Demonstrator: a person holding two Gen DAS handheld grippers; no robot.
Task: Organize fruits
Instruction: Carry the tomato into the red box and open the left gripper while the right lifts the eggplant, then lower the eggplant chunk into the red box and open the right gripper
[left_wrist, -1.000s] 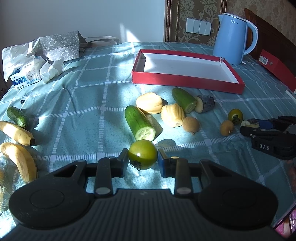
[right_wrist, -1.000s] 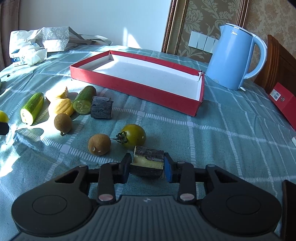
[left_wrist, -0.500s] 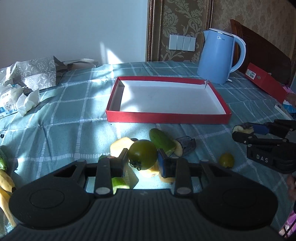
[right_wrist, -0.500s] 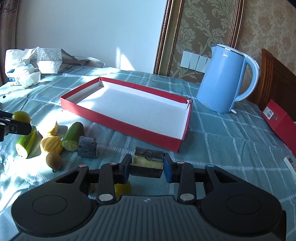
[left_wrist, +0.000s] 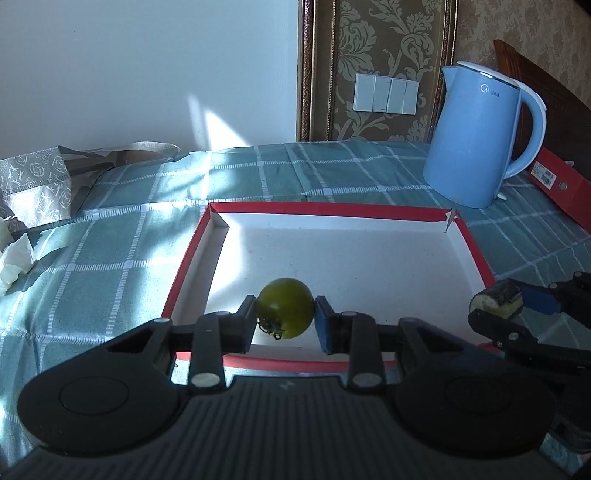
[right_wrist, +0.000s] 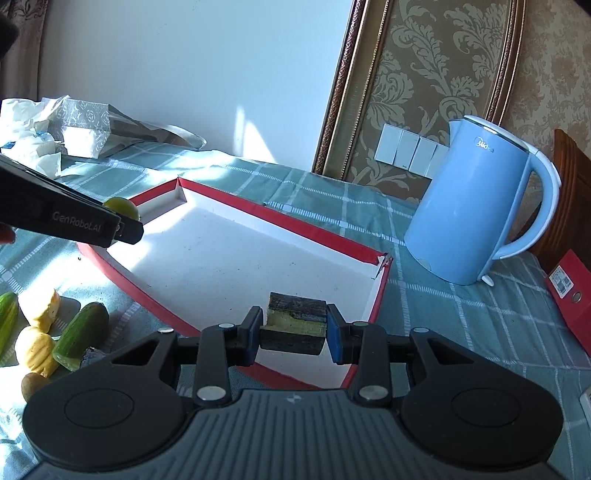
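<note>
On the far left of the checked tablecloth (left_wrist: 110, 229) lie crumpled tissues (left_wrist: 14, 258) and a patterned paper bag (left_wrist: 37, 188). In the right wrist view, cut cucumber pieces (right_wrist: 79, 330) and pale yellow fruit chunks (right_wrist: 35, 349) lie on the cloth just left of the red tray (left_wrist: 192, 251), with a small brown fruit (right_wrist: 31, 384) near the lower edge.

The left gripper (left_wrist: 285, 321) is closed on a green tomato (left_wrist: 286, 312), its stem end turned toward the camera, and holds it above the near left part of the tray's white floor, clear of the surface. The same tomato shows in the right wrist view as a yellow-green ball (right_wrist: 120, 207) peeping over the dark finger by the tray's left corner.

The right gripper (right_wrist: 294, 328) is clamped on a dark-skinned block with a yellow cut face (right_wrist: 293, 325), held over the tray's near right corner. In the left wrist view that gripper comes in from the right edge, beside the tray's right wall.

Beyond the tray, to the right, stands a blue kettle (left_wrist: 476, 136), and a red box (left_wrist: 557, 188) lies at the table's right edge
</note>
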